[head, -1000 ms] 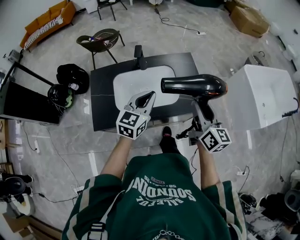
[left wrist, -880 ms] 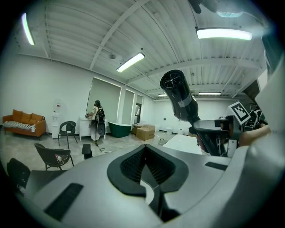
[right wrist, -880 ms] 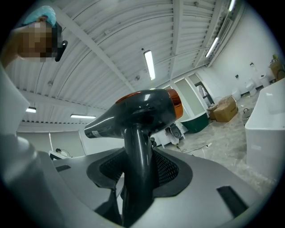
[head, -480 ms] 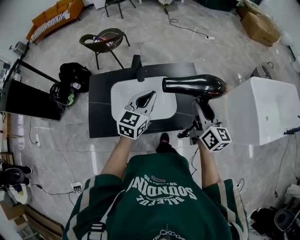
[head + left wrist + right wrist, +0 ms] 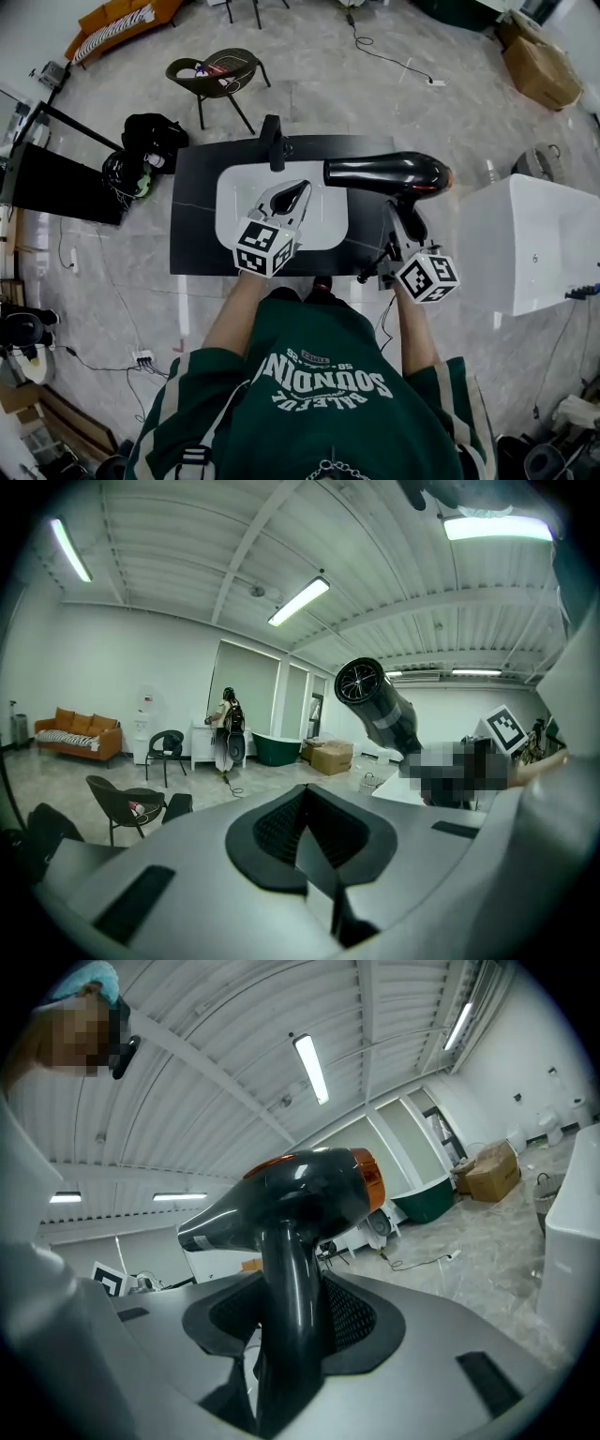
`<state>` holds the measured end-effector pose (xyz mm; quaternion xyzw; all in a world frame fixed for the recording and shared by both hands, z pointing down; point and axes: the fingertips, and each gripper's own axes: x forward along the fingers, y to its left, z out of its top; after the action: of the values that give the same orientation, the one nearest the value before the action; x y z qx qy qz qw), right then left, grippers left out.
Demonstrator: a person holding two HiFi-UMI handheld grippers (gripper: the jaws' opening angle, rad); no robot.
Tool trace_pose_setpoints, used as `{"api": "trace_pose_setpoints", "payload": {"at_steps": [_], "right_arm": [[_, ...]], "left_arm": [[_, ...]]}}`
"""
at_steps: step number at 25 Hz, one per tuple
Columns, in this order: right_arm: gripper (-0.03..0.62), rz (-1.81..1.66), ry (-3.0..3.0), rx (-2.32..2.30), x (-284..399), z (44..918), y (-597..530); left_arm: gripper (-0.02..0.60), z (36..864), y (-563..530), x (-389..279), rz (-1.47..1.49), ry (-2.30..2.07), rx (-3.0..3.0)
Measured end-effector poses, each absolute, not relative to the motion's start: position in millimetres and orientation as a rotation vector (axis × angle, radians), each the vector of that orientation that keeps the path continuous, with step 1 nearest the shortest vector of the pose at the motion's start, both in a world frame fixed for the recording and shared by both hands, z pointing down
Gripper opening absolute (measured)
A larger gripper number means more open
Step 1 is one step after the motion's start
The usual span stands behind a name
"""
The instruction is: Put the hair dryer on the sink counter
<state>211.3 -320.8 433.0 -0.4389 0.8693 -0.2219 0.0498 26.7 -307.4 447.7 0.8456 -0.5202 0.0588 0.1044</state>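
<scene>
A glossy black hair dryer (image 5: pixel 386 174) with an orange rear ring is held up above the right half of the dark sink counter (image 5: pixel 192 211), nozzle pointing left. My right gripper (image 5: pixel 405 225) is shut on the hair dryer's handle (image 5: pixel 291 1330), which stands upright between the jaws. My left gripper (image 5: pixel 292 197) hovers over the white basin (image 5: pixel 239 187), jaws together, nothing in it. From the left gripper view the hair dryer (image 5: pixel 380 710) shows at the upper right, nozzle mouth toward the camera.
A black faucet (image 5: pixel 274 141) stands at the basin's far edge. A white bathtub (image 5: pixel 525 239) sits to the right of the counter. A dark chair (image 5: pixel 214 77), black bags (image 5: pixel 141 155) and a cardboard box (image 5: pixel 539 70) lie on the floor around.
The counter has drifted down and left in the head view as the person came closer. Both grippers and the hair dryer keep the same pose.
</scene>
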Motion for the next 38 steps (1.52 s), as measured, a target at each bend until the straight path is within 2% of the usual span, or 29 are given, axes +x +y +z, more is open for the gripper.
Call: {"api": "trace_pose_setpoints", "payload": {"at_steps": [18, 38], "right_arm": [[0.209, -0.793, 2.665, -1.357, 177.2, 479.6, -390.6], [0.209, -0.873, 2.728, -1.465, 162.9, 538.5, -438.2]], "left_arm": [[0.011, 463.1, -352.6, -9.2, 0.163, -1.598, 2.414], [0.011, 489.8, -401.5, -18.3, 0.173, -1.515, 2.401]]}}
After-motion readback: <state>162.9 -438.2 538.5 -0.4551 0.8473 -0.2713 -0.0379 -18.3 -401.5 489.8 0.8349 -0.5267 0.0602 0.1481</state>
